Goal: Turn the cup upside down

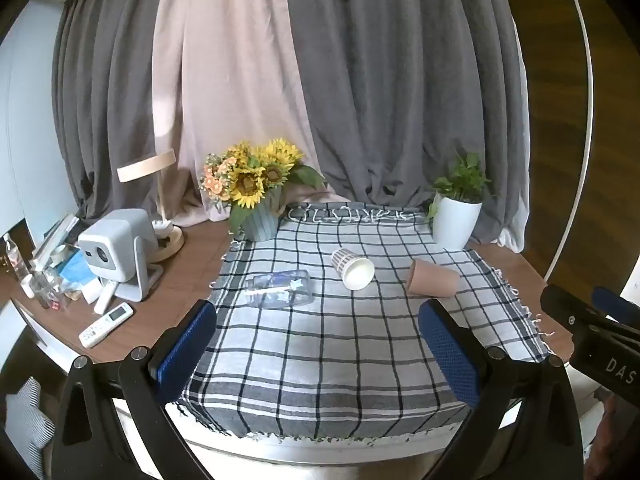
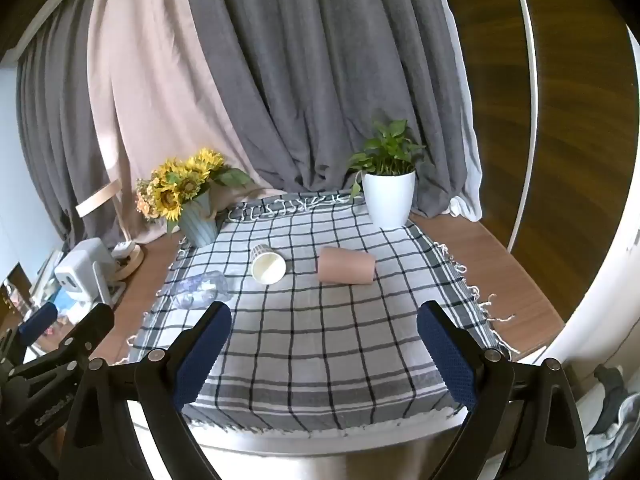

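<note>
Currently, left view: left claw (image 1: 318, 344) wide open, empty, above cloth (image 1: 320, 340); white cup (image 1: 353, 268) and pink cup (image 1: 432, 277) on sides mid-cloth, bottle (image 1: 280, 289) left.
Right view: right claw (image 2: 324, 340) open, empty; pink cup (image 2: 346, 266) nearest. Advice: grip across wall, lift, rotate, set rim down.

Matt paper cup (image 2: 268, 268) – woven cloth (image 2: 320, 340), clear glossy plastic bottle (image 2: 202, 289).
</note>
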Motion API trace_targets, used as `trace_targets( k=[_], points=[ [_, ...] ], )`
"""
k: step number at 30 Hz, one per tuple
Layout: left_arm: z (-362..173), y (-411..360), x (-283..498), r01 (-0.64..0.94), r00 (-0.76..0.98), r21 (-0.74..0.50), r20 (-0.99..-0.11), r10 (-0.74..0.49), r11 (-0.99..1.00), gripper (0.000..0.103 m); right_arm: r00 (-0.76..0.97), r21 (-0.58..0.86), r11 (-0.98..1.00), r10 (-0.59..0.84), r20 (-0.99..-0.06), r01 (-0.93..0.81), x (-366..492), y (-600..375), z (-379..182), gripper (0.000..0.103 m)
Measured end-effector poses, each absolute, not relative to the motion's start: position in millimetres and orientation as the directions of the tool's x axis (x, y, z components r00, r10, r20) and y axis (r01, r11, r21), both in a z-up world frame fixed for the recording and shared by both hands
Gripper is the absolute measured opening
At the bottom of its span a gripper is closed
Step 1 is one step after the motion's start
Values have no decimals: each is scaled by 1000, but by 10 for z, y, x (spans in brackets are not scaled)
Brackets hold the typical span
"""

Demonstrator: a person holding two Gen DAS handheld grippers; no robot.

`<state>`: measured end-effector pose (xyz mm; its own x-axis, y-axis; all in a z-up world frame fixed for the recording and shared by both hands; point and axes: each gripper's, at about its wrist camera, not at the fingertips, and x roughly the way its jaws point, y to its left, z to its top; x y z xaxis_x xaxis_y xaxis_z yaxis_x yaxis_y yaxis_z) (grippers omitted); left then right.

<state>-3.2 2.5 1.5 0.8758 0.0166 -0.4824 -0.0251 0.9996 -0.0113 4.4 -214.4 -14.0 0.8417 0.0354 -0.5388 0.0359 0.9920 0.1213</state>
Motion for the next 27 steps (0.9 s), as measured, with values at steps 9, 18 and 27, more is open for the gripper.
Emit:
trace_targets(
  k=[9,18,27],
  points=[
    [-25,30,-5,-32,870,5,-492,30,999,103,844,119,992,31,-536,39,17,-2098,-148,95],
    [-50,56,-6,-24,861,4,-509,22,1000,103,844,118,992,33,-536,36,26,-2098,-159,95],
    [-54,68,-1,-24,860,3,-510,22,1000,103,844,118,992,30,-535,39,29,-2086,-145,95]
  ],
)
